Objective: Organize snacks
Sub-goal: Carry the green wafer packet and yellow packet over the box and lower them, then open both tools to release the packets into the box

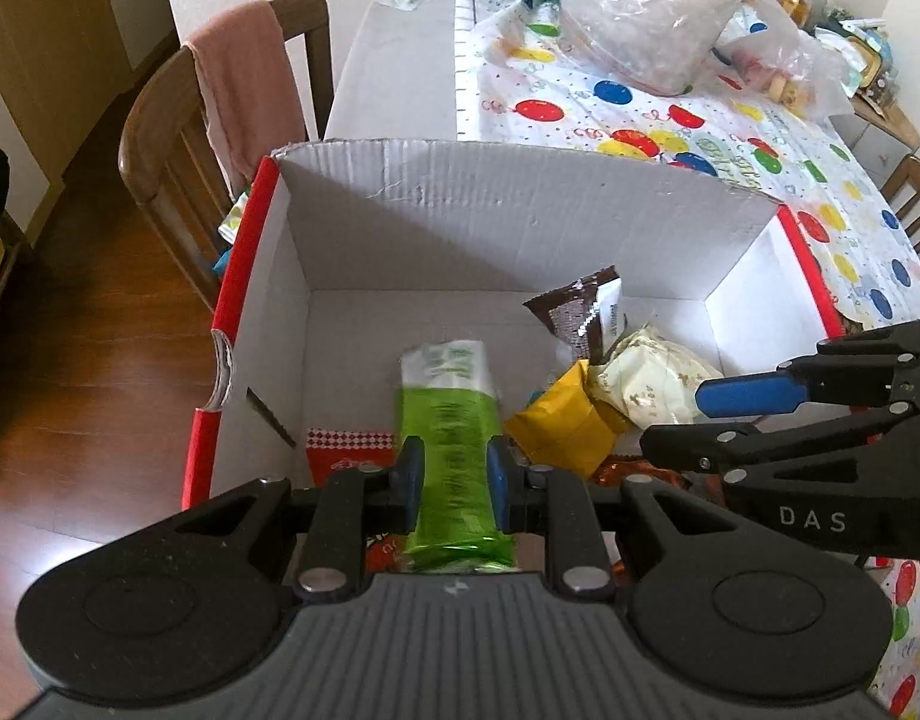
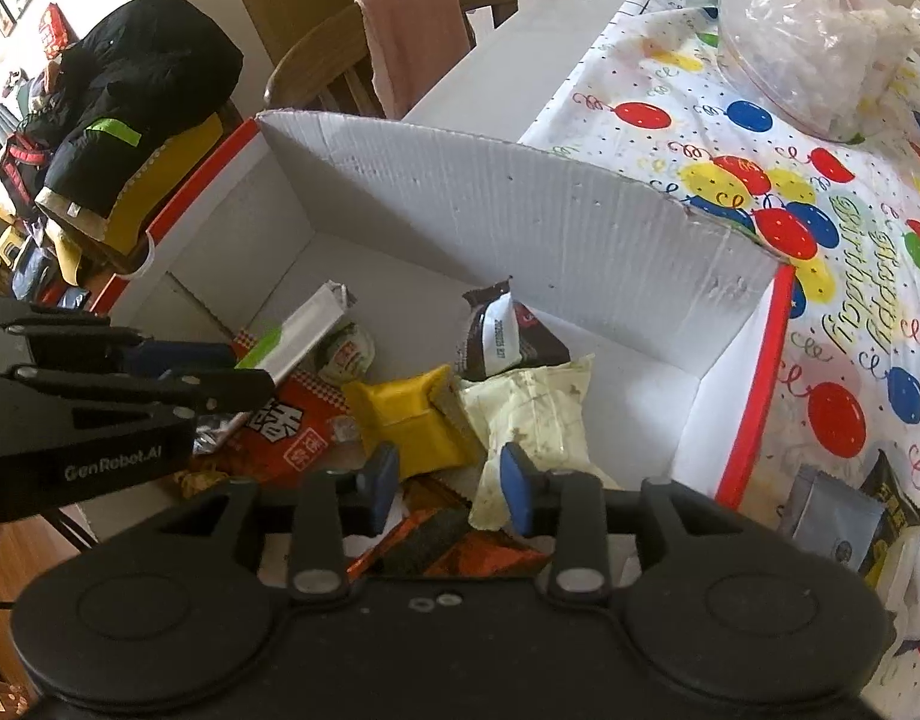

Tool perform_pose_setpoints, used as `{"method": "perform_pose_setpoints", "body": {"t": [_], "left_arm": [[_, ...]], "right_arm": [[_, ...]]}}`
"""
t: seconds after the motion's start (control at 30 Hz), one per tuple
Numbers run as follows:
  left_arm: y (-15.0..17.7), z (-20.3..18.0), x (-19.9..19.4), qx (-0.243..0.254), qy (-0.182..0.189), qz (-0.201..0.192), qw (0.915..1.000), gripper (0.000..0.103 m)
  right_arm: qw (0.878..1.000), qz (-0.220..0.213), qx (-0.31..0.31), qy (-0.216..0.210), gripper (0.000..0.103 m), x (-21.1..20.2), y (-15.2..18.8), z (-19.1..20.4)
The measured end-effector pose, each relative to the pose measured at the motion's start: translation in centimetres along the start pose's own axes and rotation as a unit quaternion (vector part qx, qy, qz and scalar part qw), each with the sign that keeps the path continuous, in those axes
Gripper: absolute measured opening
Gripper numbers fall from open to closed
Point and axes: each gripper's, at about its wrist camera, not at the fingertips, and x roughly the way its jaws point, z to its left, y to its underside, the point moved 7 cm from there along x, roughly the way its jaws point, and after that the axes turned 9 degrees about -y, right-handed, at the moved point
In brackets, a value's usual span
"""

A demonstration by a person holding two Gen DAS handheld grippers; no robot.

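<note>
While the left gripper [image 1: 454,483] clamps a green snack packet [image 1: 451,438] across its middle, a sensible hold for a light, crinkly, slippery wrapper, the packet juts ahead of the pads over the cardboard box [image 1: 520,210], and the right gripper [image 2: 449,489] hangs open, empty, above loose snacks.

Both wrist views close, steeply down — shared cardboard box [image 1: 520,204].

Box [image 1: 520,204] far-left floor bare; snack pile [image 2: 460,414] fills near right; tall back wall blocks far side.
</note>
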Motion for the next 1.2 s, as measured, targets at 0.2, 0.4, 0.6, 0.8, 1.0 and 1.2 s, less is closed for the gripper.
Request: {"method": "perform_pose_setpoints", "body": {"t": [0.2,0.4,0.6,0.8,1.0,1.2], "left_arm": [[0.1,0.0,-1.3,-0.002,0.001,-0.013,0.9999,0.022],[0.3,-0.2,-2.8,-0.005,0.008,-0.028,0.9996,0.029],[0.4,-0.9,-5.0,-0.005,0.019,-0.054,0.9983,0.049],[0.3,-2.5,-7.2,0.003,0.029,-0.084,0.9961,0.052],[0.1,-4.0,-9.2,0.007,0.040,-0.108,0.9933,0.054],[0.2,-6.0,-11.0,0.009,0.047,-0.132,0.9901,0.061]], "right_arm": [[1.000,-0.010,-0.002,-0.002,0.048,-1.1,0.2,0.4],[1.000,-0.029,-0.007,-0.005,0.056,-2.8,0.4,1.2],[0.999,-0.050,-0.015,-0.001,0.061,-4.9,0.7,1.6],[0.997,-0.077,-0.017,0.001,0.066,-7.4,1.2,1.8],[0.994,-0.107,-0.012,0.003,0.075,-10.1,1.8,1.5],[0.991,-0.134,-0.003,0.001,0.082,-12.8,2.7,0.5]]}}
